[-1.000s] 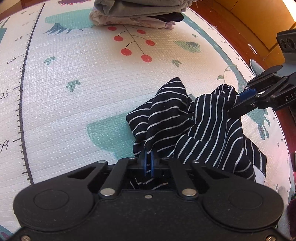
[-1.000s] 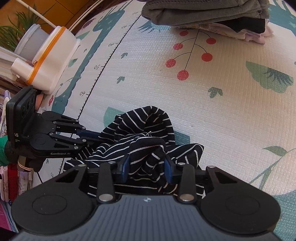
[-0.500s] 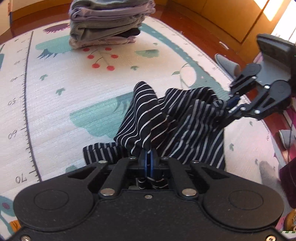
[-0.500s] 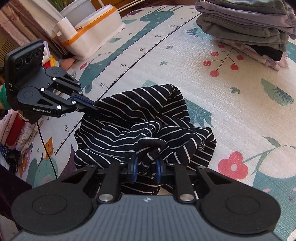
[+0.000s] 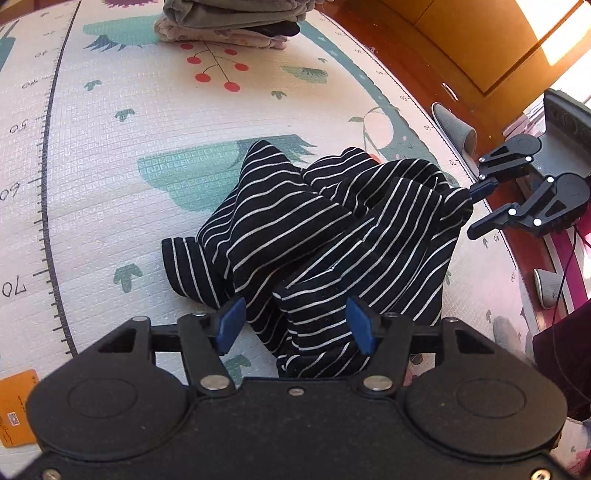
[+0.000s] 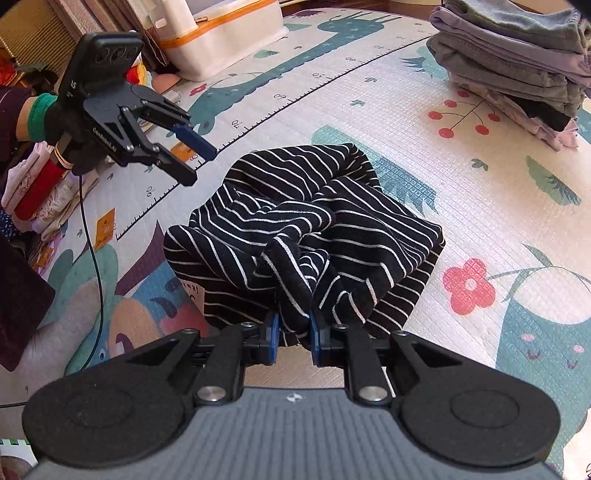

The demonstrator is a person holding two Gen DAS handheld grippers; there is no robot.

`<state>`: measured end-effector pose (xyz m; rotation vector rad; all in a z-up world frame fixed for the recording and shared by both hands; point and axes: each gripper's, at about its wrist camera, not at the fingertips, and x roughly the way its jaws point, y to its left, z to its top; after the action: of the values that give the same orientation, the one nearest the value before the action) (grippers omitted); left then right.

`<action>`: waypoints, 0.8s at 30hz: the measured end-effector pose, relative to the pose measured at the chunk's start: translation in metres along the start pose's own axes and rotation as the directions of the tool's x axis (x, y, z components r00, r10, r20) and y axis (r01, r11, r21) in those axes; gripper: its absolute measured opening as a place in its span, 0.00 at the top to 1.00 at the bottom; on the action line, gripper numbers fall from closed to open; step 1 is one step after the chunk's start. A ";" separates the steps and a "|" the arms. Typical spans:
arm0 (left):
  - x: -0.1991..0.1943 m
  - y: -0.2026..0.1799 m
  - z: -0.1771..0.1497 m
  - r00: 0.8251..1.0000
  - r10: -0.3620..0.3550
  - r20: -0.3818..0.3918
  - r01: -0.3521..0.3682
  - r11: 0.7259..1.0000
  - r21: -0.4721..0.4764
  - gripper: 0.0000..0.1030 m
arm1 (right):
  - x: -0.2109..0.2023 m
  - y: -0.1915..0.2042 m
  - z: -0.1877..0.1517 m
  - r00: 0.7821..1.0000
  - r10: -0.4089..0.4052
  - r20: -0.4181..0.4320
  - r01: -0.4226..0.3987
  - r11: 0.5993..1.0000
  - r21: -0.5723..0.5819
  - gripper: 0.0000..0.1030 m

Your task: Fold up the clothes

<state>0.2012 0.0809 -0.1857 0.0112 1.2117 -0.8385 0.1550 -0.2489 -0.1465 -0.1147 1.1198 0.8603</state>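
Note:
A black garment with thin white stripes [image 5: 332, 236] lies crumpled on the patterned play mat [image 5: 110, 155]. It also shows in the right wrist view [image 6: 303, 229]. My left gripper [image 5: 295, 325] is open, its blue pads on either side of a fold of the cloth; in the right wrist view [image 6: 184, 151] it hangs open in the air to the left of the garment. My right gripper [image 6: 293, 334] is shut on a bunched edge of the striped garment; in the left wrist view [image 5: 476, 192] it pinches the garment's far right corner.
A stack of folded clothes [image 6: 517, 74] sits at the far side of the mat, also in the left wrist view [image 5: 229, 18]. A white bin with an orange band [image 6: 221, 40] stands at the far left. Slippers [image 5: 454, 129] lie on the wooden floor beyond the mat's right edge.
My left gripper has opened and let go of the striped garment, which has dropped lower onto the mat. My right gripper keeps its hold.

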 end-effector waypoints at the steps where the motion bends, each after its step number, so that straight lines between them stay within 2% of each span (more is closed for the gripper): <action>1: 0.003 0.005 -0.001 1.000 -0.009 -0.010 0.009 1.000 -0.016 0.43 | -0.002 -0.002 0.003 1.000 0.009 0.005 -0.009 1.000 0.000 0.69; 3: 0.007 0.012 -0.003 0.999 -0.023 -0.024 0.022 0.999 -0.039 0.43 | -0.007 -0.004 0.012 0.999 0.024 0.023 -0.024 1.000 -0.011 0.55; 6: 0.011 0.015 -0.004 0.996 -0.085 -0.035 0.083 0.995 -0.060 0.43 | -0.010 -0.004 0.028 0.998 0.013 0.056 -0.010 0.999 -0.050 0.47; 9: 0.013 0.015 -0.006 0.989 -0.138 -0.044 0.135 0.989 -0.064 0.45 | -0.001 -0.008 0.039 0.998 0.022 0.059 -0.018 0.998 -0.063 0.42; 14: 0.022 0.018 -0.013 0.981 -0.178 -0.073 0.173 0.982 -0.071 0.46 | 0.026 -0.012 0.047 0.998 0.067 -0.018 -0.068 0.994 -0.080 0.41; 15: 0.025 0.019 -0.014 0.980 -0.183 -0.077 0.177 0.982 -0.073 0.47 | 0.030 -0.012 0.048 0.997 0.078 -0.029 -0.080 0.994 -0.078 0.42; 17: 0.028 0.018 -0.015 0.979 -0.185 -0.087 0.180 0.982 -0.063 0.51 | 0.033 -0.013 0.049 0.995 0.093 -0.043 -0.096 0.993 -0.071 0.51; 18: 0.029 0.016 -0.015 0.977 -0.190 -0.091 0.186 0.981 -0.052 0.53 | 0.033 -0.013 0.049 0.994 0.097 -0.047 -0.100 0.993 -0.070 0.66; 19: 0.028 0.014 -0.015 0.976 -0.198 -0.091 0.195 0.980 -0.043 0.58 | 0.034 -0.013 0.048 0.994 0.099 -0.049 -0.103 0.992 -0.073 0.75; 24: 0.023 0.009 -0.018 0.970 -0.233 -0.076 0.232 0.973 -0.016 0.62 | 0.032 -0.006 0.033 0.993 0.079 -0.087 -0.090 0.987 -0.134 0.79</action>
<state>0.1936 0.0826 -0.2153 -0.1072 1.3053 -1.0462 0.1884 -0.2196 -0.1596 -0.2193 1.1478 1.0168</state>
